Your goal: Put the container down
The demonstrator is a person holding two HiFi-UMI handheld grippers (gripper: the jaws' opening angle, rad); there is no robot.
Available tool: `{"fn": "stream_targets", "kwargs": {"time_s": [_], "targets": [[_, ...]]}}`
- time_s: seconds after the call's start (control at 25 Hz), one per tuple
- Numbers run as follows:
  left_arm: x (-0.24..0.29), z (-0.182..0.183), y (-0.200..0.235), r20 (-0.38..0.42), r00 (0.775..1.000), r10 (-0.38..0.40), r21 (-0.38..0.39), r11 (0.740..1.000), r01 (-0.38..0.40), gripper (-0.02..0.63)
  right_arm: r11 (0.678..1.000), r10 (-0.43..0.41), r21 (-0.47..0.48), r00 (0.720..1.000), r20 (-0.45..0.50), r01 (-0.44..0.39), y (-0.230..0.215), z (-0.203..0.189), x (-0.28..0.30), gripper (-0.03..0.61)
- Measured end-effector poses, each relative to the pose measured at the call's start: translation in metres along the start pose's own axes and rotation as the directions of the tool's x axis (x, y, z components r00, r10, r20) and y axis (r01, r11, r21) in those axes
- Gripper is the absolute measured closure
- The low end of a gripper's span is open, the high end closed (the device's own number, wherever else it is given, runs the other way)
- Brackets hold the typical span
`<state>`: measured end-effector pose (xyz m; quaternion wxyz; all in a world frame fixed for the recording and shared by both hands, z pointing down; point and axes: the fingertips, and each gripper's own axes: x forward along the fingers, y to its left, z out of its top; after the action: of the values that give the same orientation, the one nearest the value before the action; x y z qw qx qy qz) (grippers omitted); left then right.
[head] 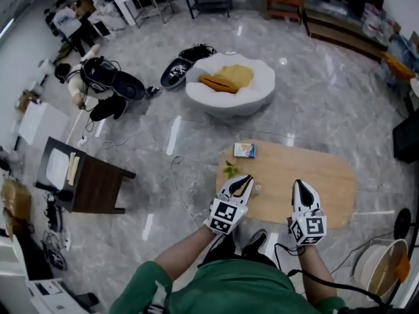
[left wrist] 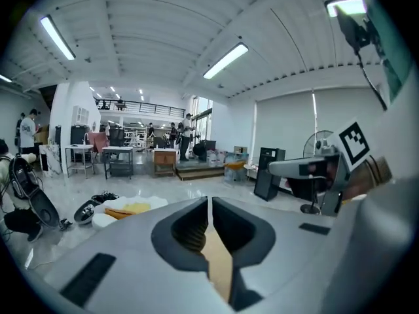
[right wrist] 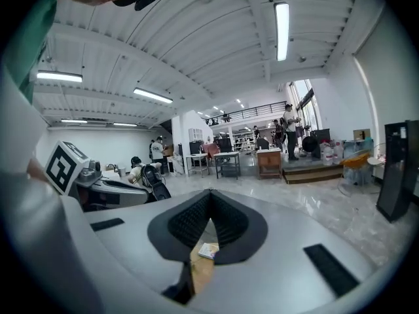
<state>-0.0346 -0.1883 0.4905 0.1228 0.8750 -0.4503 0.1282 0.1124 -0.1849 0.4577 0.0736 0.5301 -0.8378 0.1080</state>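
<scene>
**A:** Start nearest. What are the two tools doing?

**B:** The left gripper (head: pixel 243 182) is over the near left part of the wooden table (head: pixel 321 175). In the left gripper view its jaws are pressed together at the tip. Nothing is between them, and only the tabletop shows through the gap lower down.

**A:** And the other one?

**B:** The right gripper (head: pixel 300 185) is to the right, over the near edge of the table. Its jaws also meet at the tip and hold nothing.

**A:** Where is the container?

**B:** A small pale thing that looks like the container (head: pixel 257 188) stands on the table just right of the left gripper's tip, free of the jaws. It is too small to tell more.

**A:** What else is on the table?

**B:** A green sprig (head: pixel 230 169) lies a bit farther off, near the left rim. A small box (head: pixel 244 150) lies at the far left edge, and it also shows through the gap below the right gripper's closed tips.

**A:** And beyond the table?

**B:** On the grey floor (head: pixel 327 90) there is a white seat (head: pixel 258 93) holding a yellow cushion (head: pixel 234 76), with black shoes (head: pixel 177 72) just left of it. A dark side table (head: pixel 98 185) stands well to the left, and a person (head: pixel 85 87) sits on the floor at the far left.
</scene>
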Motion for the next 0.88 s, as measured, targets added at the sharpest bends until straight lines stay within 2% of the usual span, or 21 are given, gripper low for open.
{"fn": "stream_targets", "kwargs": {"time_s": [0.28,0.52,0.88], "targets": [[-0.033,0.061,0.005,0.11,0.993,0.045,0.029,0.998,-0.049,0.575,0.999,0.04,-0.011,0.996,0.074,-0.039,0.024,0.049,-0.004,0.557],[-0.056,0.111,0.0,0.205,0.977,0.062,0.046,0.996,-0.073,0.575,0.999,0.048,-0.024,0.99,0.131,-0.046,0.033,0.088,-0.02,0.557],[-0.078,0.151,-0.006,0.283,0.956,0.069,0.073,0.993,-0.093,0.575,0.997,0.046,-0.065,0.978,0.205,-0.034,0.047,0.122,-0.041,0.555]]}}
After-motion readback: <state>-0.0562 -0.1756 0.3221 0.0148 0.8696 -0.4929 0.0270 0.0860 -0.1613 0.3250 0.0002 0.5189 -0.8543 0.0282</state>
